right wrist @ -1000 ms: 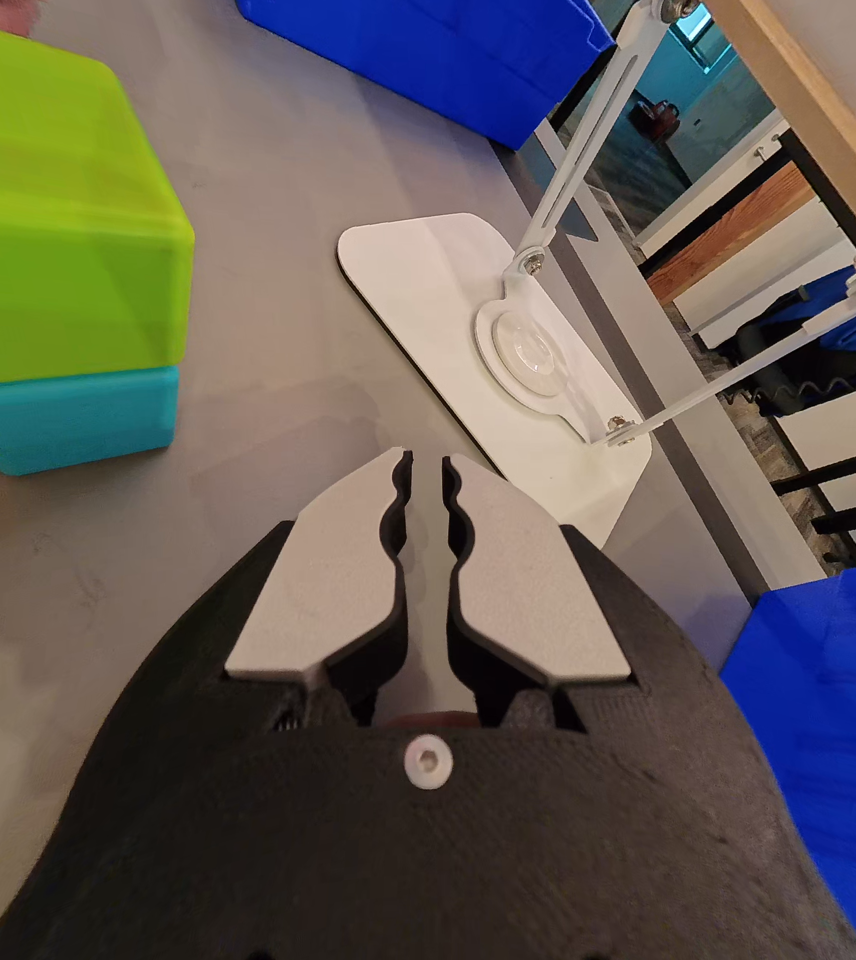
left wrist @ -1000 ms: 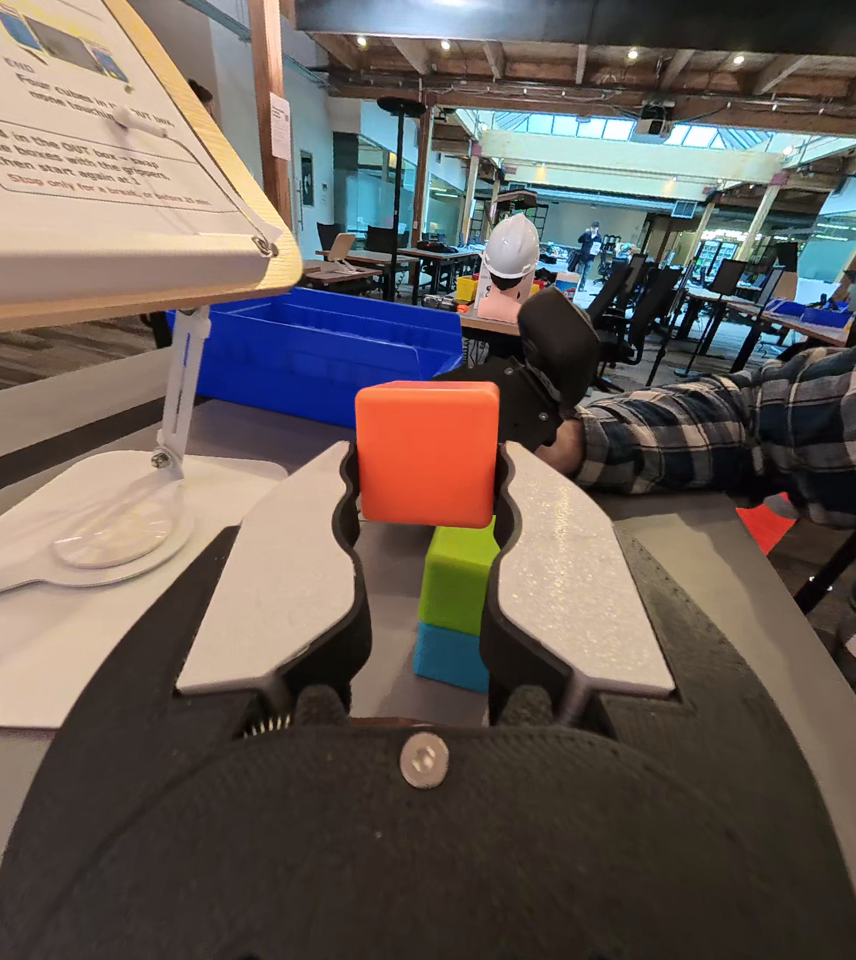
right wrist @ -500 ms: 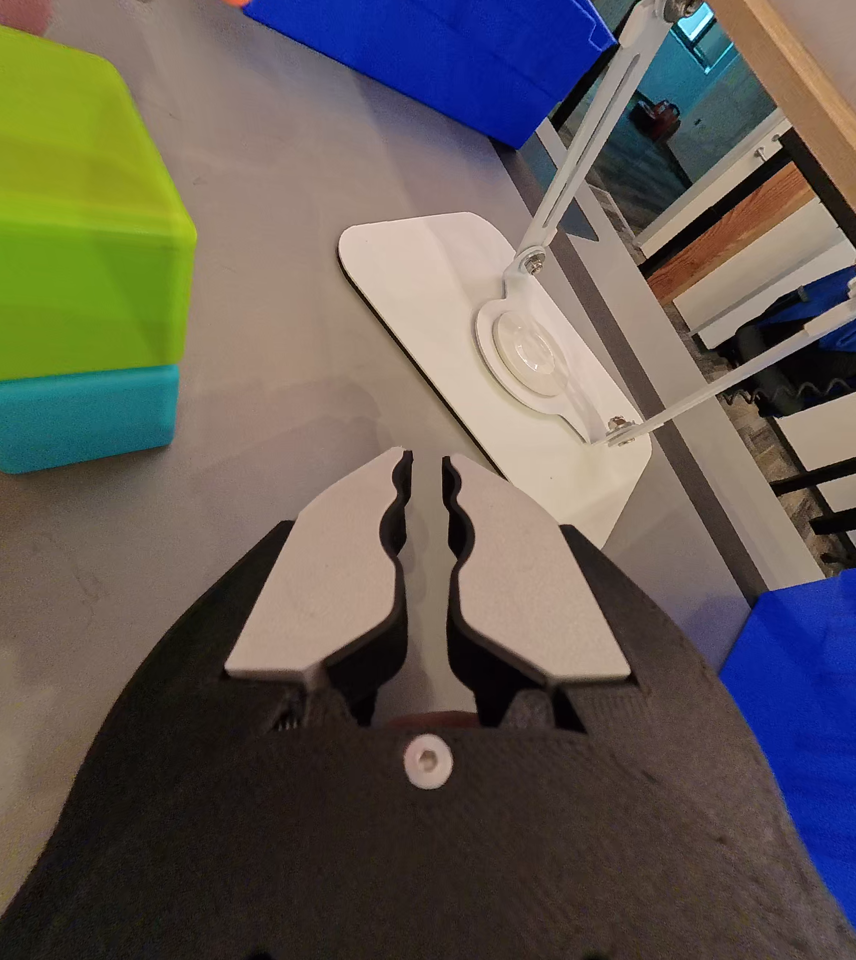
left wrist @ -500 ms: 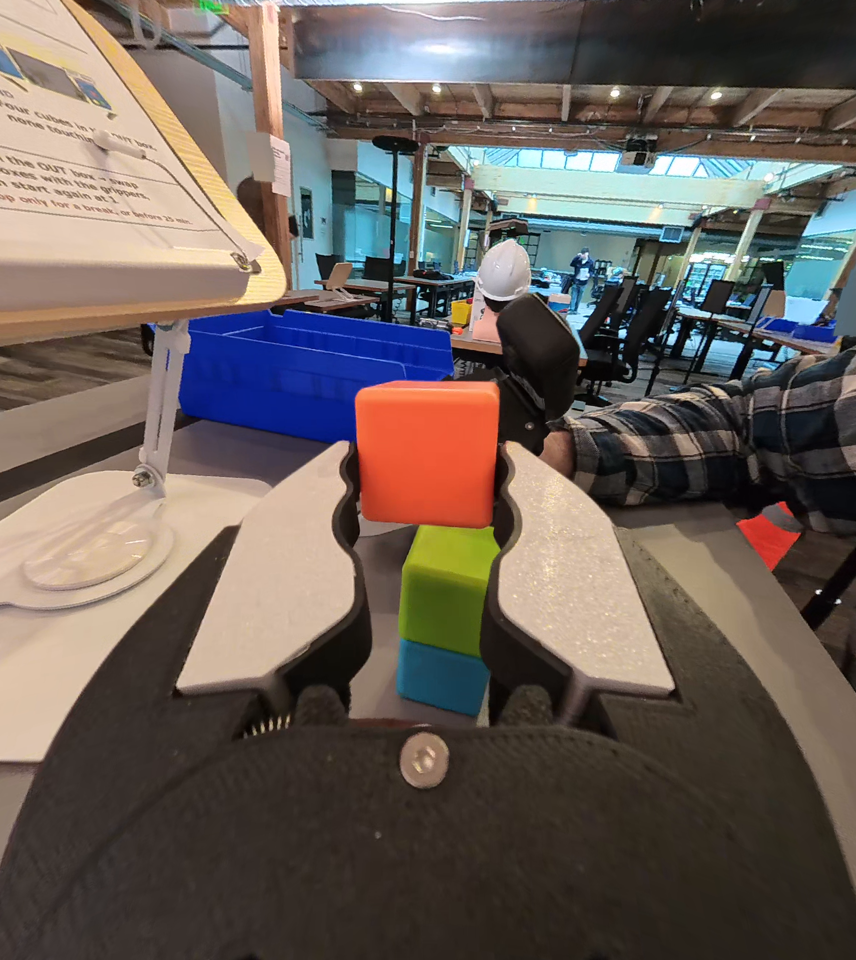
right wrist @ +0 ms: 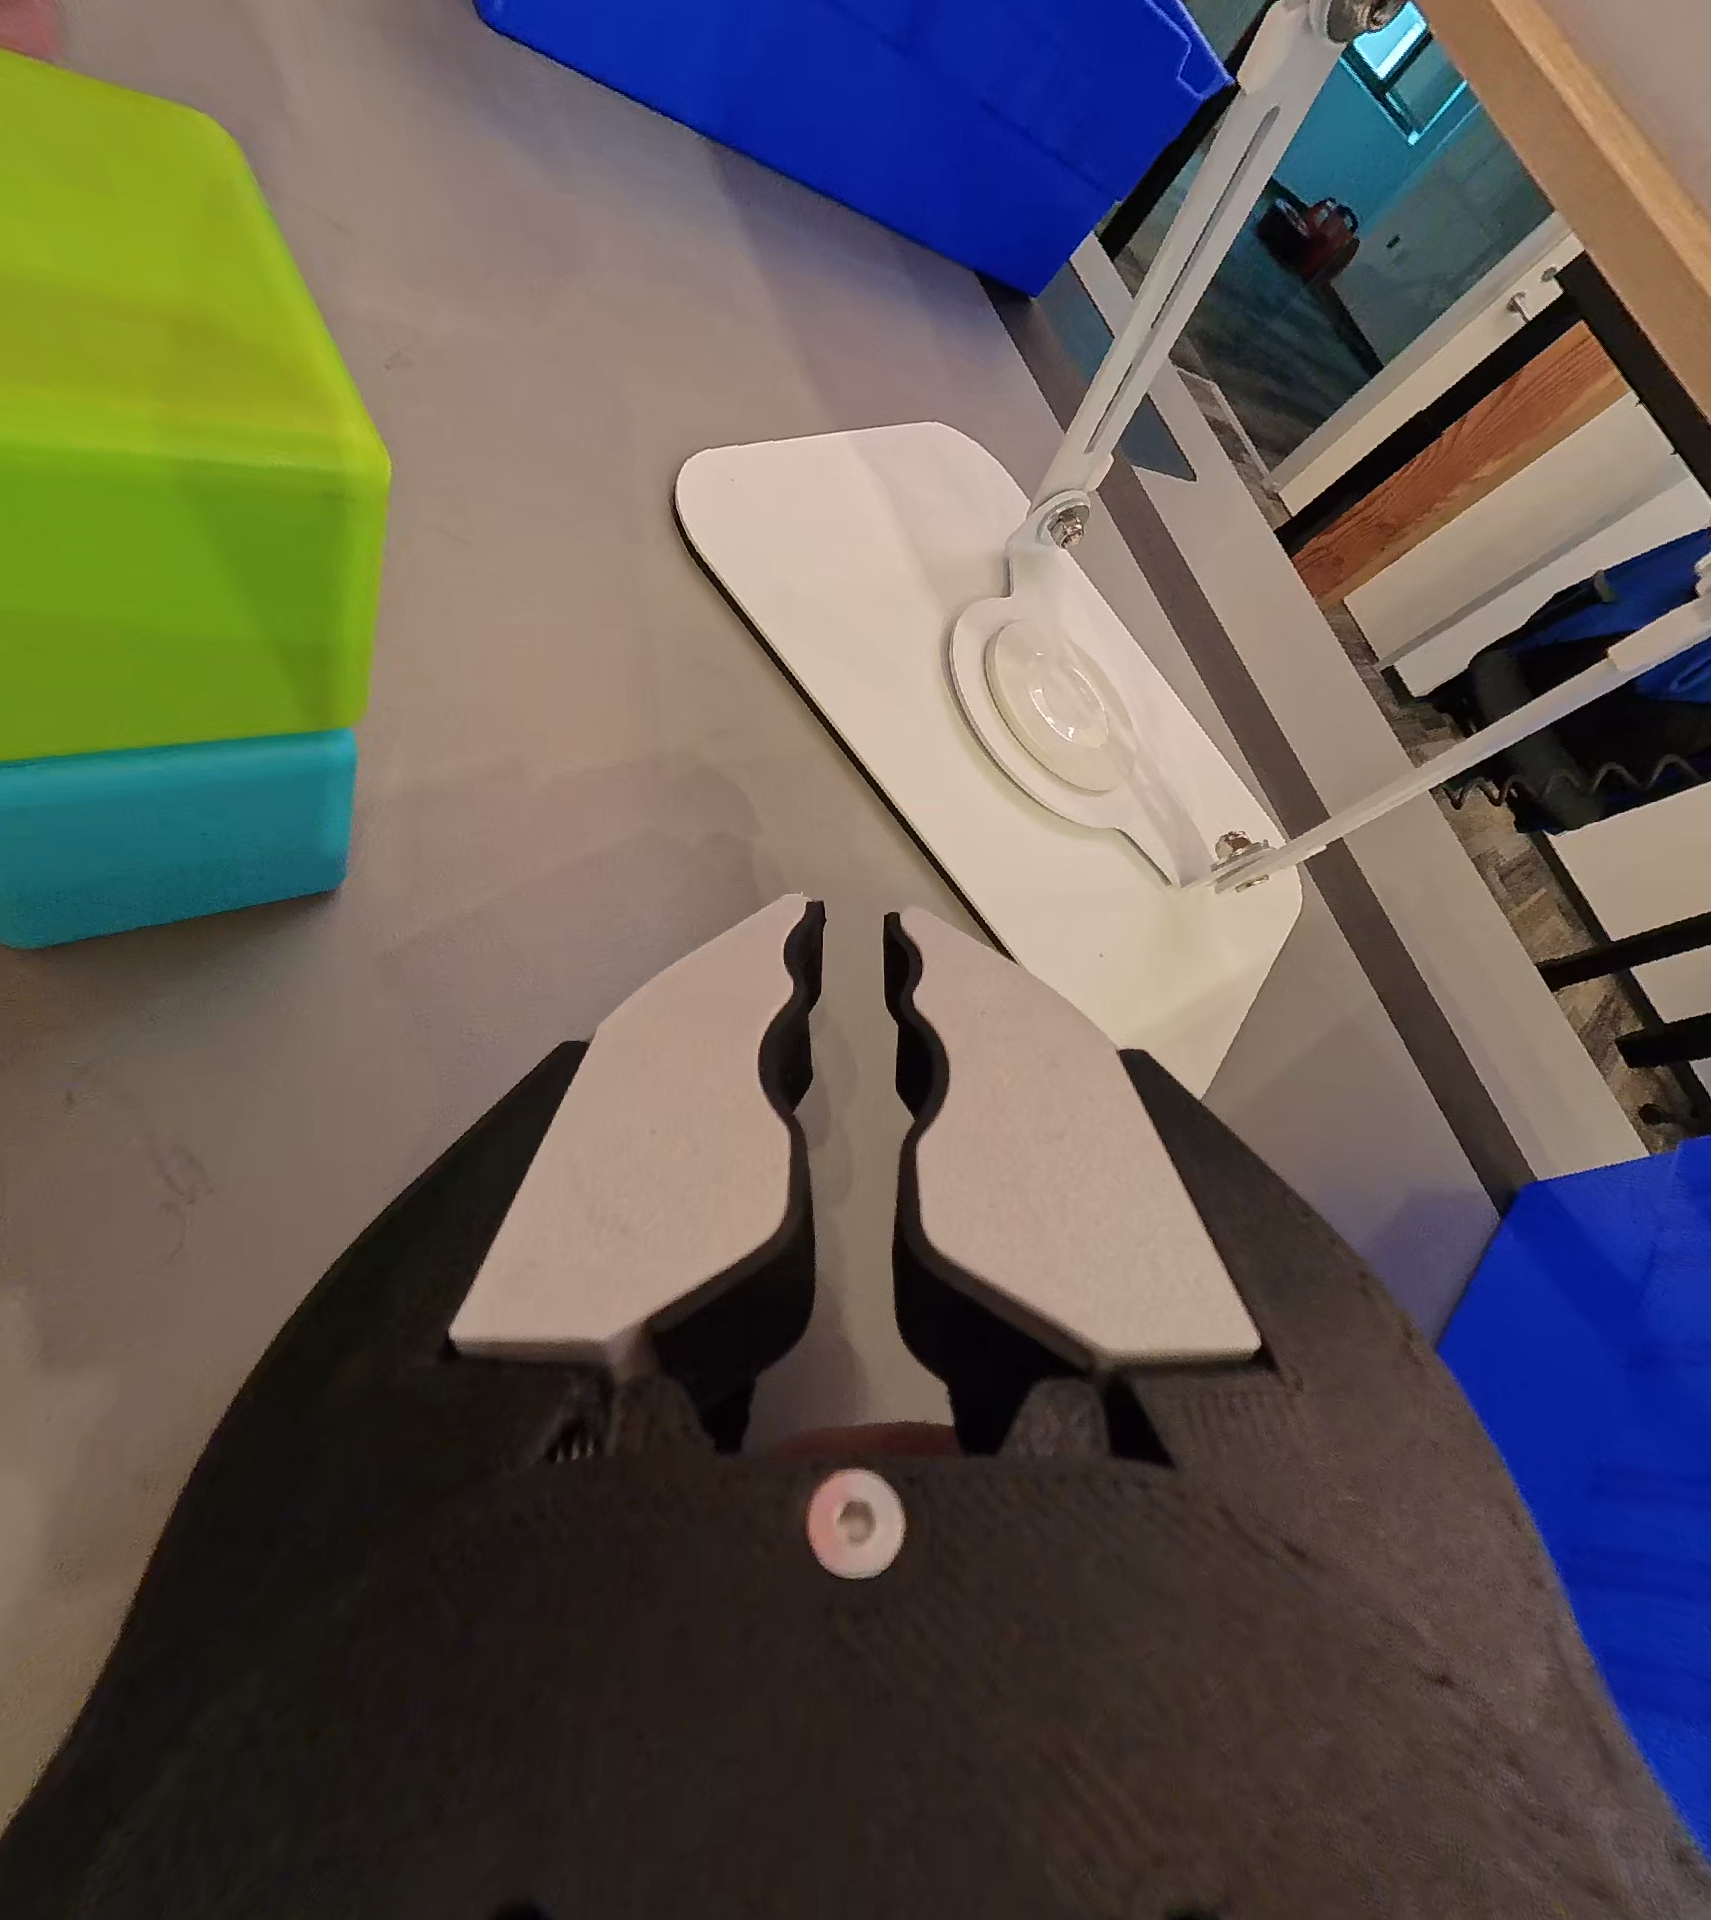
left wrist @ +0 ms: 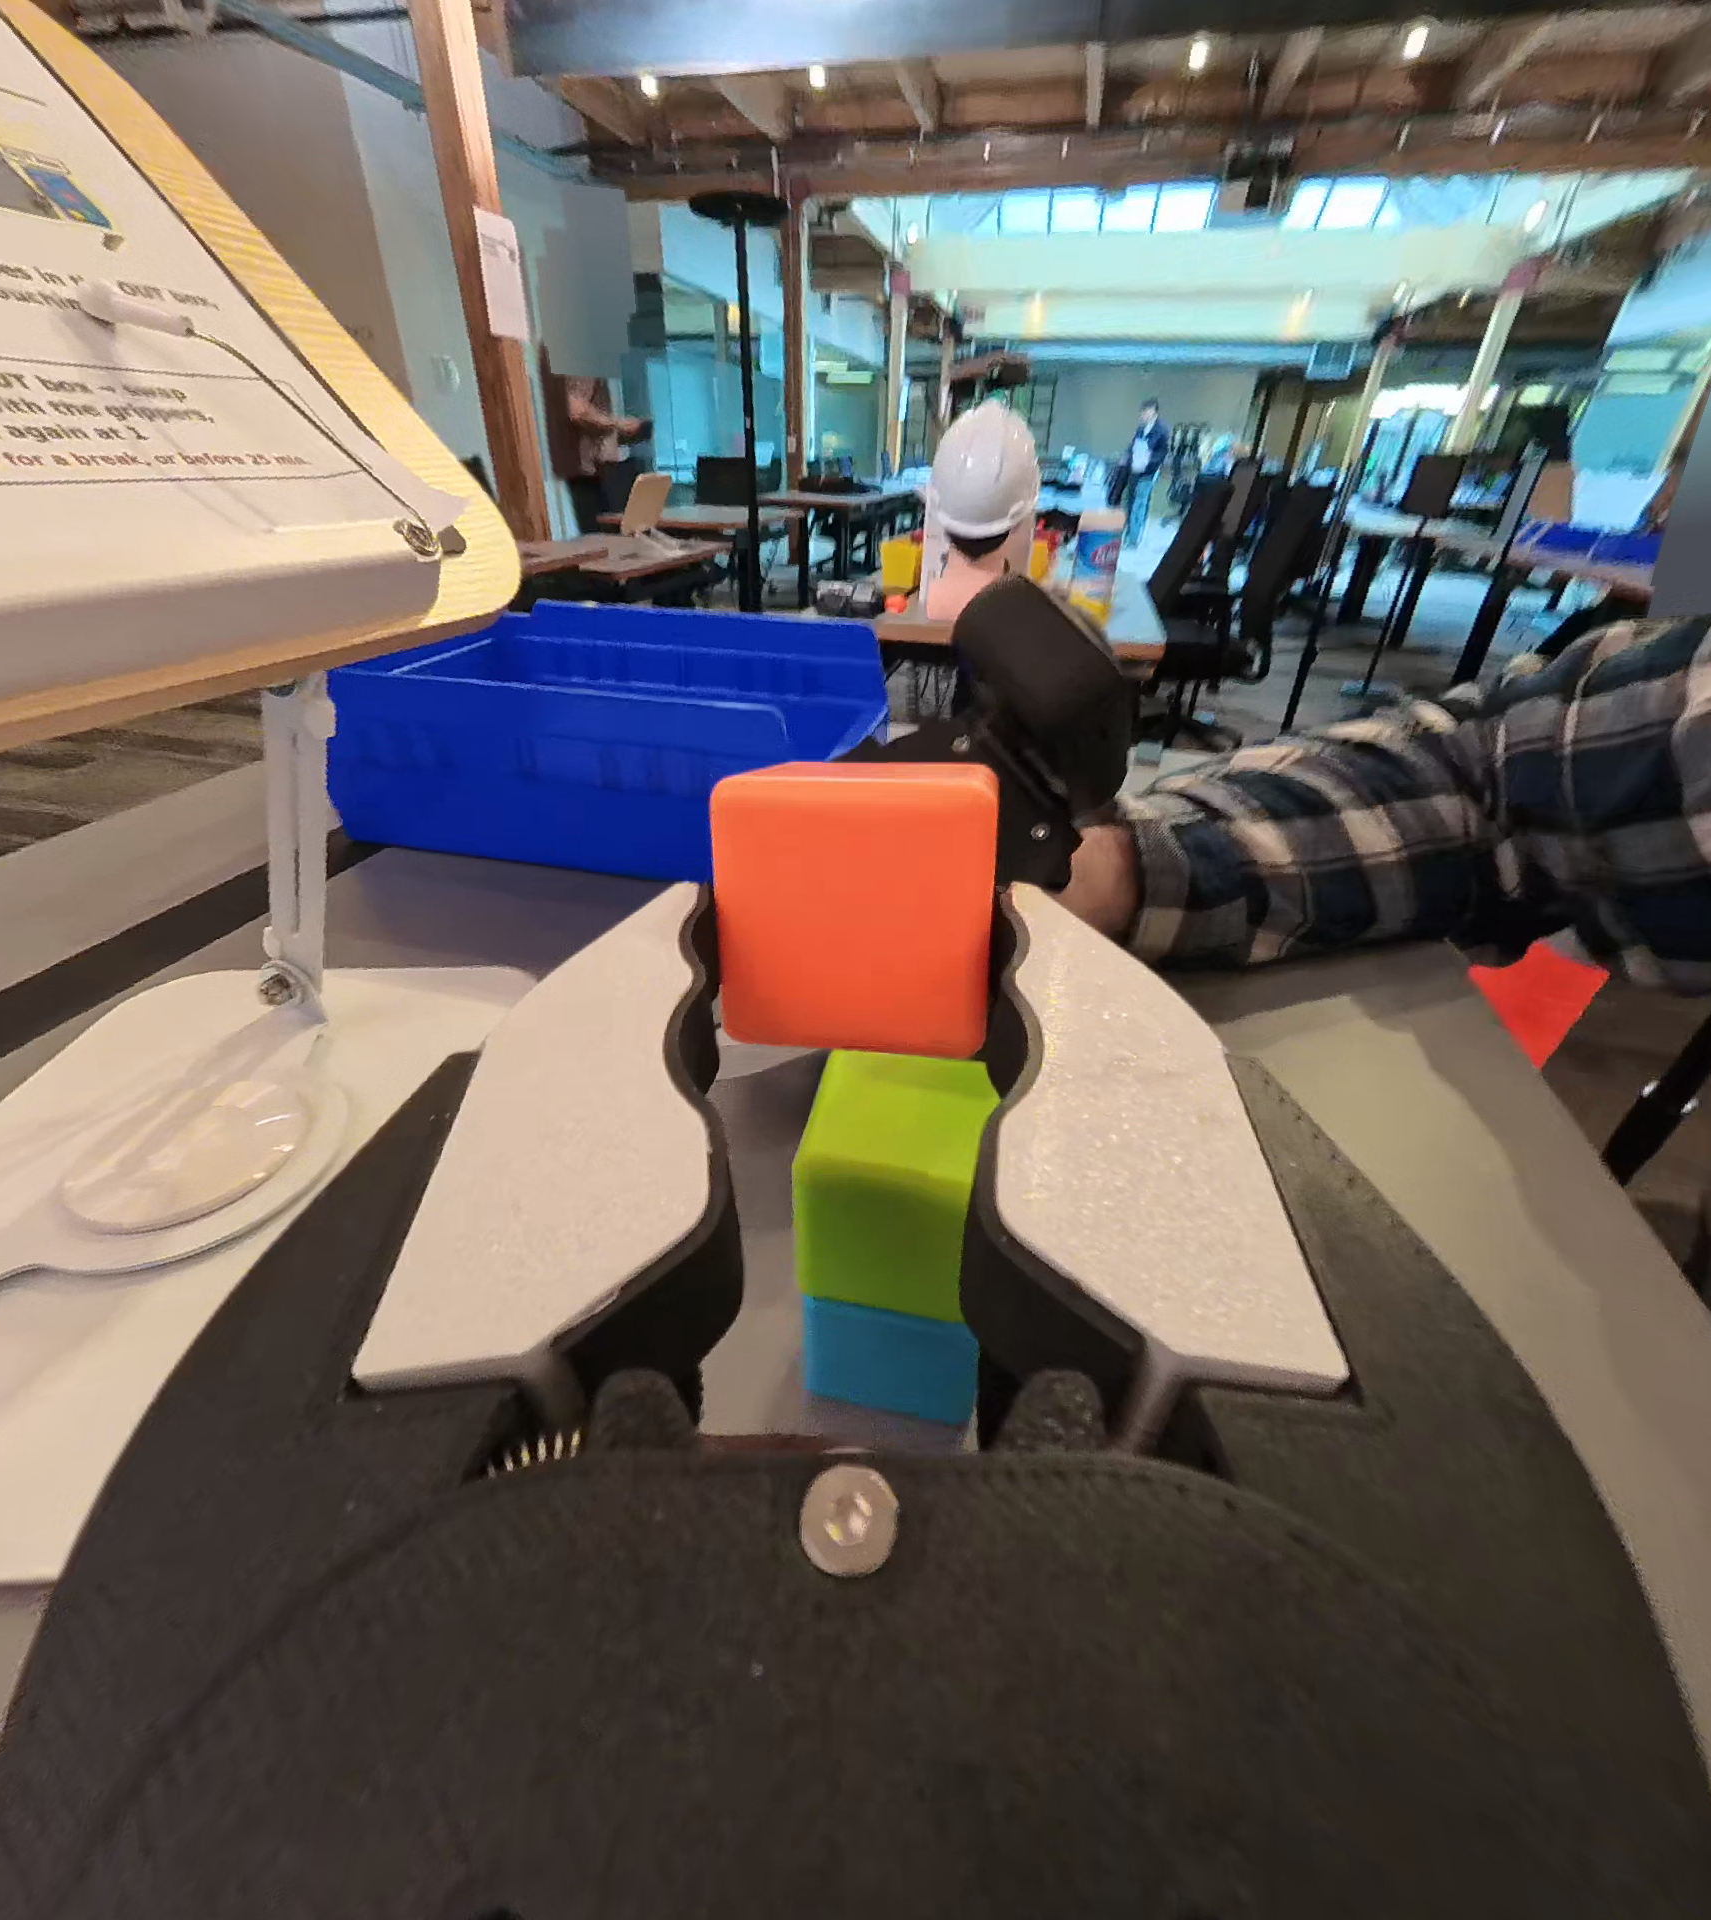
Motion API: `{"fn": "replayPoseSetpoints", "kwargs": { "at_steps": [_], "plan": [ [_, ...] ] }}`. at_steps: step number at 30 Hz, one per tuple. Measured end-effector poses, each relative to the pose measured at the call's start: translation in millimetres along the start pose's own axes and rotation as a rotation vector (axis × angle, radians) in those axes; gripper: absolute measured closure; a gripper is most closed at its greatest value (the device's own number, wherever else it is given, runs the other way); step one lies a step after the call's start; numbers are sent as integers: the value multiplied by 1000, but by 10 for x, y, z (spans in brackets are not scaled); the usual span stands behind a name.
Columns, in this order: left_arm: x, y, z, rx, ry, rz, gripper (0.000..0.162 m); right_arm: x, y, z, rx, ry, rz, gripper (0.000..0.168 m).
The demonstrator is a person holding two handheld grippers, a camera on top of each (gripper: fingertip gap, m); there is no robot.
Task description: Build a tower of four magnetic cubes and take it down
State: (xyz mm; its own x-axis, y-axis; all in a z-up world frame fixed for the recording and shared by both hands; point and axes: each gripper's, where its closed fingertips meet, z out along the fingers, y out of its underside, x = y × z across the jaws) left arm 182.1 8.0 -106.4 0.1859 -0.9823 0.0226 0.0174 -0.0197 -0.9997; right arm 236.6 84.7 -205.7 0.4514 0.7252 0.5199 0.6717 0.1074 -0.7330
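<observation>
My left gripper (left wrist: 853,914) is shut on an orange cube (left wrist: 853,904) and holds it in the air, above and just in front of a short stack. The stack is a green cube (left wrist: 887,1184) on a blue cube (left wrist: 887,1361), standing on the grey table (left wrist: 518,904). In the right wrist view the same green cube (right wrist: 103,436) and blue cube (right wrist: 134,842) stand at the left. My right gripper (right wrist: 851,920) hovers low over the table to their right, its fingers nearly together and holding nothing. It also shows in the left wrist view (left wrist: 1027,717), behind the orange cube.
A blue bin (left wrist: 602,727) stands at the back of the table, and another blue bin (right wrist: 1661,1455) lies at the right. A white stand base (right wrist: 934,665) carries a tilted instruction board (left wrist: 103,416). A plaid sleeve (left wrist: 1453,800) reaches in from the right. My hands' fingertips stand some 15 cm from each other.
My left gripper has drawn back and shifted with the orange cube, so the stack now sits more centred below it. The right gripper has barely moved.
</observation>
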Motion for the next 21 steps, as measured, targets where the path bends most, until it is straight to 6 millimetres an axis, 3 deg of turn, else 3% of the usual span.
{"fn": "replayPoseSetpoints", "kwargs": {
  "at_steps": [3,8,10,12,14,21],
  "plan": [
    [-36,27,-12,-155,11,31,113,-3,2,4,-2,0,-2,157],
    [-14,20,-138,-569,100,160,113,-8,6,13,-5,-2,-5,157],
    [-112,-47,-167,-686,45,223,113,-8,8,14,-5,-2,-5,157],
    [-66,-25,-219,-834,97,193,113,-9,9,17,-6,-2,-5,157],
    [-175,-67,-172,-905,25,244,113,-10,9,18,-6,-2,-5,157],
    [-56,102,-41,-1168,49,260,113,-7,9,20,-3,-4,0,157]
  ]
}}
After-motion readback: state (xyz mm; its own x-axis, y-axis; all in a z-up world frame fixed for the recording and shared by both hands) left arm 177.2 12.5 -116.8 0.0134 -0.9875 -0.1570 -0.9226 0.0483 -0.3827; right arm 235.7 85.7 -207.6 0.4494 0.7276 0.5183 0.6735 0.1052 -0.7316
